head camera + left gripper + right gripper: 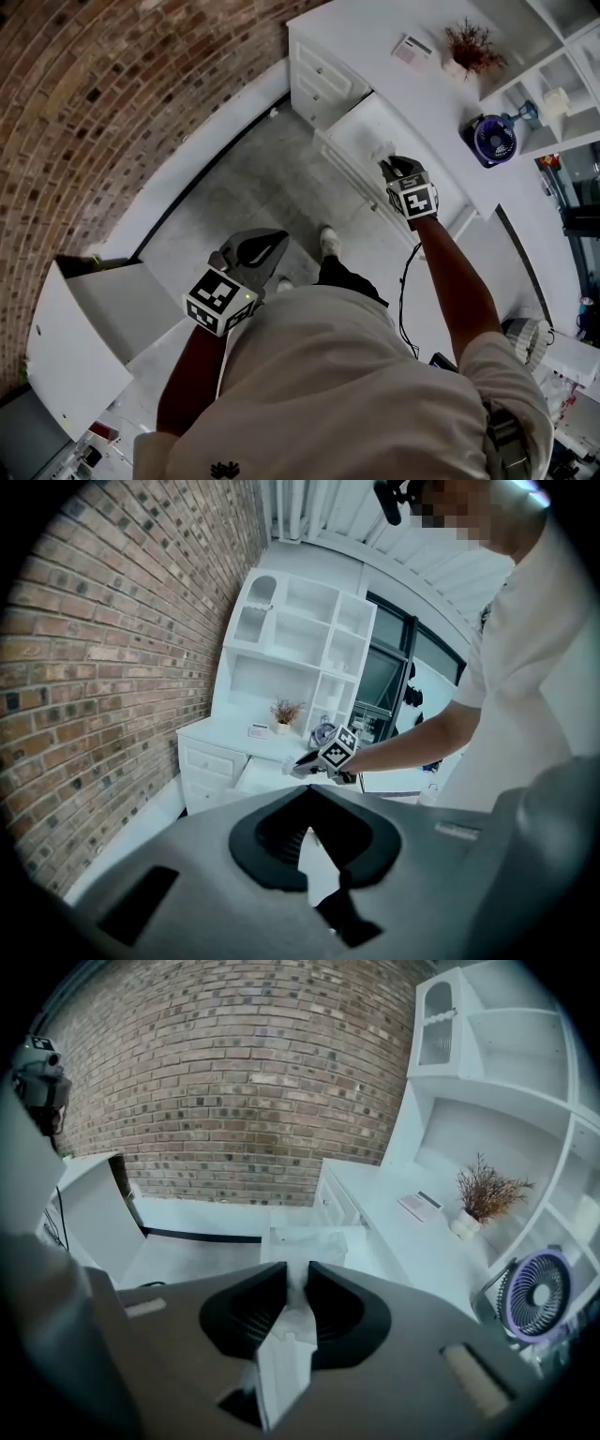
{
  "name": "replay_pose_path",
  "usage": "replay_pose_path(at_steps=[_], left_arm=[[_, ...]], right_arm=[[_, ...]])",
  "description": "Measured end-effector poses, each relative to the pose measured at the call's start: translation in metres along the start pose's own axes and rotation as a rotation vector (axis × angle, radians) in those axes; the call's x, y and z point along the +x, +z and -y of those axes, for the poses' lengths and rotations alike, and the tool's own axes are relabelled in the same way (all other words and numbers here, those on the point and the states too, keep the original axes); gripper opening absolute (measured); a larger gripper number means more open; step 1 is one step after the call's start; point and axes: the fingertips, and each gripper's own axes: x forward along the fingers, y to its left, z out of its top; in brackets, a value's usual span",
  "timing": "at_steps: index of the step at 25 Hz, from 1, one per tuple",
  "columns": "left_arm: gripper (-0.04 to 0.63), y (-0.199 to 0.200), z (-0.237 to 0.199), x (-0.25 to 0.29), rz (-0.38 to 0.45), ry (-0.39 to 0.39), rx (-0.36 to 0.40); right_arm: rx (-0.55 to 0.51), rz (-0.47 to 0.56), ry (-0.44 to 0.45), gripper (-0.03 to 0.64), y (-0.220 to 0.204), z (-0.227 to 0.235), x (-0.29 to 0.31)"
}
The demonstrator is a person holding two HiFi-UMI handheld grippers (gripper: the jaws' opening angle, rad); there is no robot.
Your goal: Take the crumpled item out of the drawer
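The white drawer (361,141) stands pulled out of the white dresser (375,37). My right gripper (389,167) hovers over its near end, jaws narrowly apart and shut on a white crumpled item (385,150). In the right gripper view the crumpled item (298,1283) shows as a pale wad pinched between the dark pads of the right gripper (298,1265), with the drawer (281,1241) just ahead. My left gripper (279,236) hangs low beside my body over the floor, shut and empty. In the left gripper view, the tips of the left gripper (309,787) meet.
On the dresser top stand a potted dried plant (466,47), a small card (412,49) and a purple fan (494,139). White shelves (553,75) rise behind. A brick wall (112,94) curves left, with a white cabinet (94,328) below. My shoe (328,241) is on the grey floor.
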Motion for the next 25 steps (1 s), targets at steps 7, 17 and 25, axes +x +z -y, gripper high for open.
replay_pose_path(at_steps=[7,17,25], left_arm=[[0.006,-0.017,0.015,-0.025,0.014,-0.037,0.011],[0.006,-0.045,0.037,-0.052,0.012,-0.072,0.02],[0.006,-0.06,0.055,-0.064,0.006,-0.102,0.025]], right_arm=[[0.018,0.055,0.001,0.083,0.017,-0.037,-0.05],[0.002,0.134,0.038,0.081,0.037,-0.099,-0.121],[-0.004,0.171,0.072,0.081,0.038,-0.145,-0.164]])
